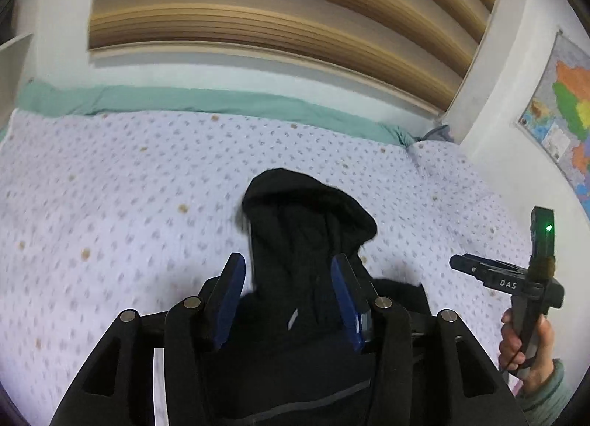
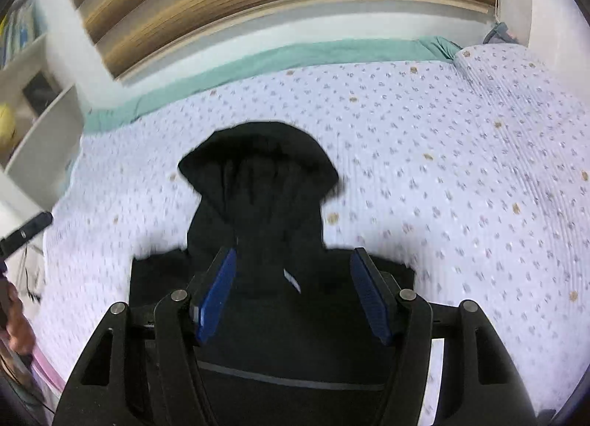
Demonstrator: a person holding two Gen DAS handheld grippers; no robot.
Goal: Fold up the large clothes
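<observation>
A black hooded garment (image 1: 306, 227) lies on the bed, hood pointing away from me; it also shows in the right wrist view (image 2: 258, 182). My left gripper (image 1: 287, 275) is open, its blue pads (image 1: 230, 293) either side of the garment's neck, above the cloth. My right gripper (image 2: 293, 271) is open too, its pads (image 2: 368, 297) spread over the neck below the hood, holding nothing. The right gripper's body (image 1: 516, 278) and the hand on it show at the right of the left wrist view.
The bed has a white dotted cover (image 1: 110, 186) and a green sheet edge (image 1: 184, 98) by the wall. Wood slats (image 1: 258, 2) are above. A map (image 1: 564, 105) hangs at right. White shelves (image 2: 40, 124) stand at left of the bed.
</observation>
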